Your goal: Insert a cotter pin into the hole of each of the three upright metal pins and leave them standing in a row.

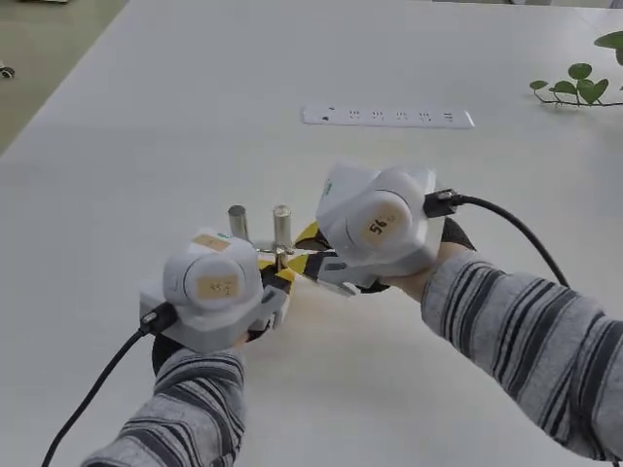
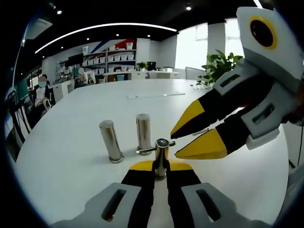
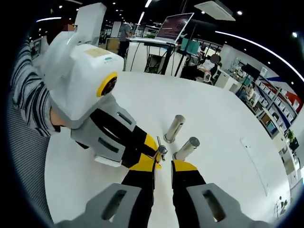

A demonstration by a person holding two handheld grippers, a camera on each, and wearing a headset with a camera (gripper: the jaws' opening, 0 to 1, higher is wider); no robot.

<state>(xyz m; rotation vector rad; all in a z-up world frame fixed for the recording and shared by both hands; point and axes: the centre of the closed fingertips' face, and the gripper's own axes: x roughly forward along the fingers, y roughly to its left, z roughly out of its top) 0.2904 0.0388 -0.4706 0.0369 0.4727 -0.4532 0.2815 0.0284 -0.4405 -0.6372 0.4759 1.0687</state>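
Left gripper (image 2: 161,167) clamps a metal pin (image 2: 161,151); right gripper (image 2: 175,144) narrowly parted around cotter pin (image 2: 148,150) (contact unclear).

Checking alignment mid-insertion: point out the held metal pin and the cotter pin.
held metal pin (image 2: 161,159), left gripper view, on its shaft below the cap.
cotter pin (image 2: 146,150), left gripper view, on the end sticking out left.

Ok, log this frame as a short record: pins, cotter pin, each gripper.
free pins: first free pin and second free pin, upright on the table, no cotter pin visible in either
third pin: upright between the left jaws
cotter pin: crosswise through the third pin's top
left gripper: shut on the third pin
right gripper: tips flank the cotter pin's end; grip unclear
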